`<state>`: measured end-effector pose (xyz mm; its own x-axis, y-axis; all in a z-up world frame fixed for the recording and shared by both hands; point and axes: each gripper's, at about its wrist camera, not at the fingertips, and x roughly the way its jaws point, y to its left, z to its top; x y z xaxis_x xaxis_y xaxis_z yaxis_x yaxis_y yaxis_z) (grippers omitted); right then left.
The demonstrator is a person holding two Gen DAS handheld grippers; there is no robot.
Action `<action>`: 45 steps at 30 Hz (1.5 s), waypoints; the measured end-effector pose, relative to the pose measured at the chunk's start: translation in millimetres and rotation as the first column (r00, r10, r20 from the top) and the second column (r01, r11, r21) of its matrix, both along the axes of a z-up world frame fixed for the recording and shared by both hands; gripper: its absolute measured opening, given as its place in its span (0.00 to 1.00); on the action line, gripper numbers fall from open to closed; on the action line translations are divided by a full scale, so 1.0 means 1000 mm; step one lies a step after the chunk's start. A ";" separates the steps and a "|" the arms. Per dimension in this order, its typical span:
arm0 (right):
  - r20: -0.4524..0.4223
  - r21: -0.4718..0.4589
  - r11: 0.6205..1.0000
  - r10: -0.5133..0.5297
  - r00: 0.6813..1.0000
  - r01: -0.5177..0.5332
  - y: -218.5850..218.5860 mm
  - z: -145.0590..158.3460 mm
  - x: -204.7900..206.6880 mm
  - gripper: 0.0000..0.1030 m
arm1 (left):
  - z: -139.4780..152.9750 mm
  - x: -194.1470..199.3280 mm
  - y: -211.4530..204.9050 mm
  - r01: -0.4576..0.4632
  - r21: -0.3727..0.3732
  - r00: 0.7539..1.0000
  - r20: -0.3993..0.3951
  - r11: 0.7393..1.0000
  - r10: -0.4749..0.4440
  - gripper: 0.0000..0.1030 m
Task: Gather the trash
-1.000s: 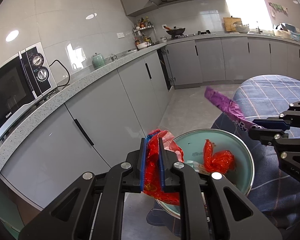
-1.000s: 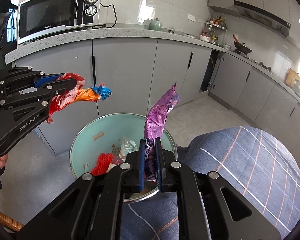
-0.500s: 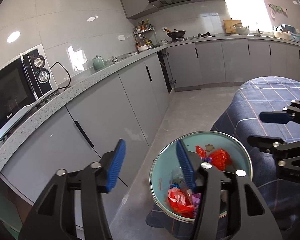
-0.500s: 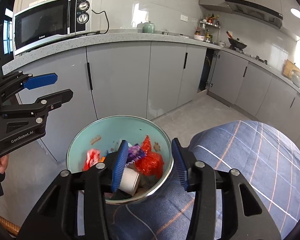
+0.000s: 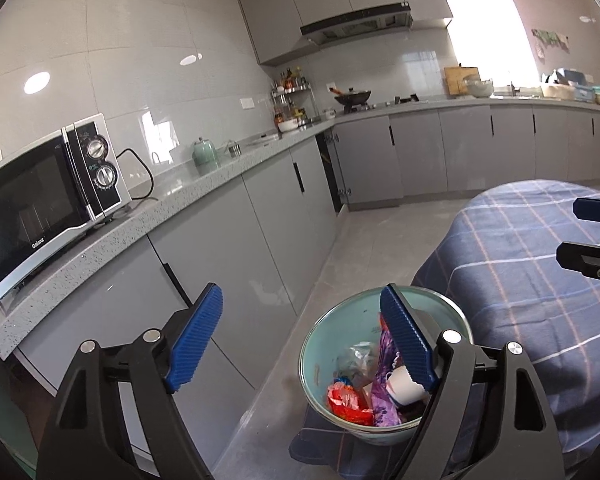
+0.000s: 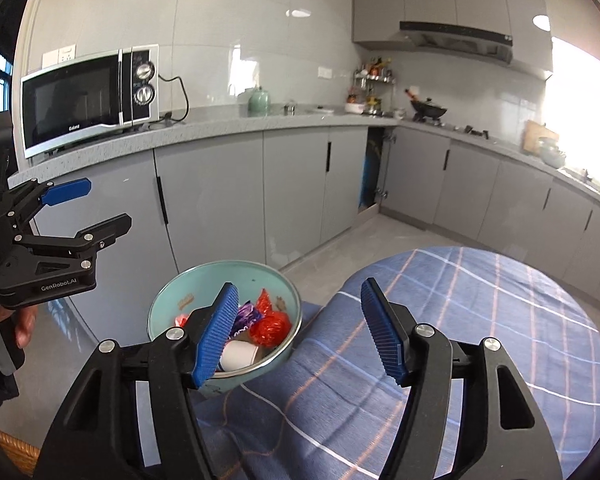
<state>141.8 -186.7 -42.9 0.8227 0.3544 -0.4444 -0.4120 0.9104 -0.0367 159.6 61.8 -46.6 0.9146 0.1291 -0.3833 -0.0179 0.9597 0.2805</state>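
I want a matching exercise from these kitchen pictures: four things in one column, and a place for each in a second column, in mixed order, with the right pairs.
Things:
1. microwave
2. white paper cup
3. wok
4. checked blue cloth

Places:
A. inside the pale green bin
B. on the stove under the range hood
C. spread over the table beside the bin
D. on the grey counter, near the wall socket

Pairs: 1-D, 2-A, 3-B, 4-C
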 end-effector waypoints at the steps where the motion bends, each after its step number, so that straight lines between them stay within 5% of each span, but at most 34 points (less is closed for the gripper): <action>1: 0.009 0.001 1.000 -0.008 1.000 0.008 -0.002 0.003 -0.003 0.62 | 0.002 -0.002 -0.001 0.002 0.000 1.000 0.007 1.000 -0.002 0.79; 14: 0.049 0.010 0.999 -0.043 0.998 0.043 -0.016 0.014 -0.016 0.63 | 0.019 -0.019 -0.004 0.003 -0.009 0.998 0.066 1.000 -0.003 0.86; 45: 0.057 0.023 0.999 -0.047 0.997 0.046 -0.015 0.015 -0.020 0.63 | 0.020 -0.020 -0.001 0.000 -0.002 0.998 0.070 1.000 0.000 0.90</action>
